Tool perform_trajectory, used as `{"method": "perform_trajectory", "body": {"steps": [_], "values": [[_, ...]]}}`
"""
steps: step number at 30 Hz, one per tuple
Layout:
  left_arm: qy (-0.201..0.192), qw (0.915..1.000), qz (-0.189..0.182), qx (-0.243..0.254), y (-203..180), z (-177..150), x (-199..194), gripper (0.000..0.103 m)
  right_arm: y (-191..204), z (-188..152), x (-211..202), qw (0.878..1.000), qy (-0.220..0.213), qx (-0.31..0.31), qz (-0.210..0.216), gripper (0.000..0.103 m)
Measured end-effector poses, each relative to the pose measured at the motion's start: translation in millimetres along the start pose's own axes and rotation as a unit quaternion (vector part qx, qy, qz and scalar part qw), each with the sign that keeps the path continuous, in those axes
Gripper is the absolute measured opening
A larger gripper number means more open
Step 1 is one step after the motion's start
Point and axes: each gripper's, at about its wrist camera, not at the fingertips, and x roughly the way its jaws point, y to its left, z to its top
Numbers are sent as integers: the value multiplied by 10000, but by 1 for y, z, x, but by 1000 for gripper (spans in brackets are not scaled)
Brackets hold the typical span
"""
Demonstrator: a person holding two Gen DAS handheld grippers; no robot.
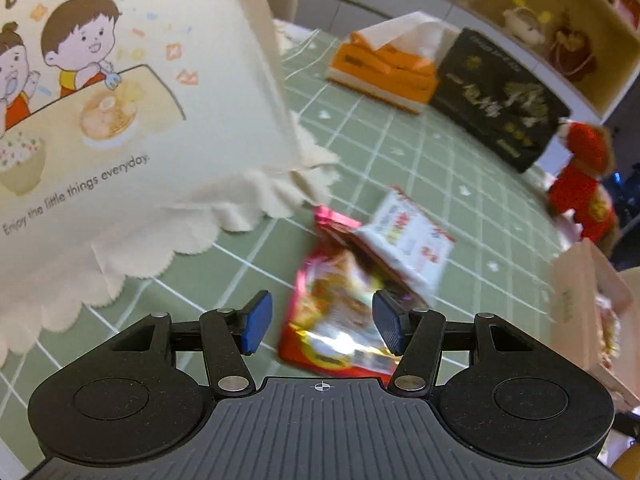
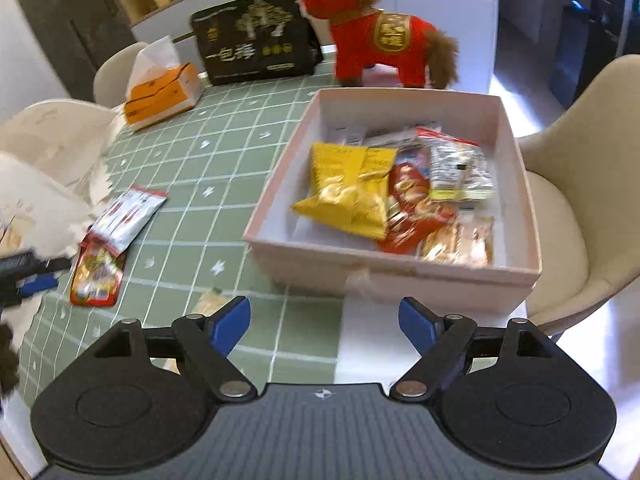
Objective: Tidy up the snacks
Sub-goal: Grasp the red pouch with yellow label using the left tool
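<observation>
Both tongs stand apart and empty: left gripper [image 1: 320, 322] over my red snack packet [image 1: 340, 320], right gripper [image 2: 324, 326] near the pink box [image 2: 384, 276]. Overlapping white packet [image 1: 408, 240] risks dragging along.

Home dining room: table with green grid cloth [image 2: 224, 168], padded chair [image 2: 580, 184], tissue box [image 2: 160, 92], plush horse [image 2: 384, 40], wall shelf of knick-knacks [image 1: 560, 20].
</observation>
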Motion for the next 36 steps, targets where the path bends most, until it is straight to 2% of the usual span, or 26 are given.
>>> {"method": "perform_trajectory", "body": {"steps": [2,4,6,9,11,13,16,19,23,24,26,30,32,36], "values": [[200,9998,-84,-25,2,4,11,61,6,-7,2,9997,13,-215,-84,82],[242,9994,-235,37,-1,7,17,61,9,-11,9,9994,138,-313,-64,82],[100,9996,-205,182,-10,12,20,61,11,-13,15,9991,263,-319,-12,82],[-359,9988,-95,332,-24,29,20,61,17,-17,17,9988,245,-424,-6,82],[-451,9982,-257,295,-30,44,24,61,19,-20,16,9987,223,-453,-6,82],[-240,9980,-511,274,-38,56,36,61,18,-21,19,9987,304,-398,27,82],[256,9969,-414,616,-57,60,62,61,18,-23,26,9984,454,-330,48,82],[362,9928,-292,1108,-76,51,75,60,19,-23,29,9982,484,-341,101,82],[680,9851,-662,1432,-87,33,74,51,20,-18,26,9981,427,-328,312,82],[753,9834,-777,1457,-88,28,72,46,21,-16,25,9977,415,-293,441,82],[909,9796,-1059,1449,-90,17,67,29,25,-12,25,9969,417,-262,616,82],[1181,9702,-1332,1643,-96,-8,55,27,37,-9,29,9970,367,-360,585,82],[1294,9649,-1421,1789,-101,-21,44,22,40,-9,31,9962,385,-344,699,82],[1570,9512,-1797,1958,-111,-49,31,21,48,-8,33,9953,405,-432,764,82]]}}
